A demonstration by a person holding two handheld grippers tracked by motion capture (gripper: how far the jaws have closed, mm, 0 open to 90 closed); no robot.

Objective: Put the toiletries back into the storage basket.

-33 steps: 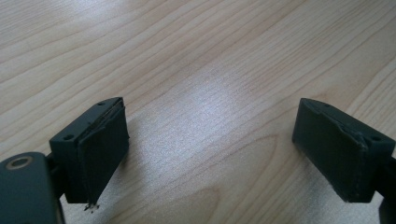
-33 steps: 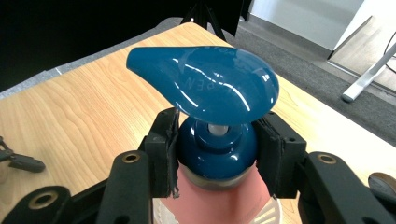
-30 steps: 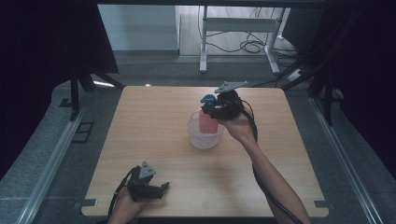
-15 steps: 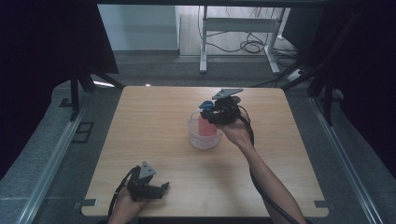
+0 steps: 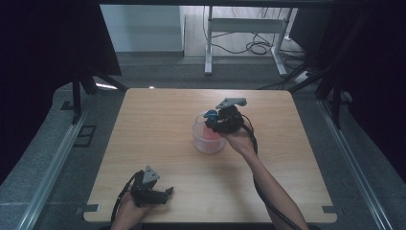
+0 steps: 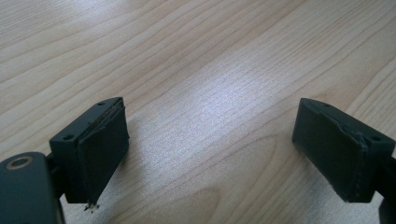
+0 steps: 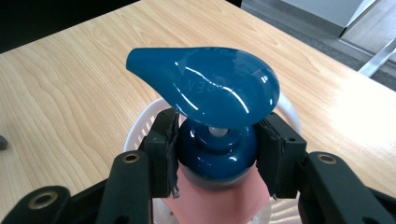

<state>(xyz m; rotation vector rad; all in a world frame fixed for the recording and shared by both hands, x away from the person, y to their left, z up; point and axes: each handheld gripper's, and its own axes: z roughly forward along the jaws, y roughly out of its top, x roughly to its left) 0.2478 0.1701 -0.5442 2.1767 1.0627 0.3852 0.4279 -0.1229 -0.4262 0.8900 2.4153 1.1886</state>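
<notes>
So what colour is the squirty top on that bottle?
The pump top is shiny dark blue, and the bottle under it is pink. The right gripper view shows it best.

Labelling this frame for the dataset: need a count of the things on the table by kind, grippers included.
Pump bottle (pink body, blue pump head): 1
White slotted basket: 1
Handheld grippers: 2, the left gripper and the right gripper
Total: 4
</notes>
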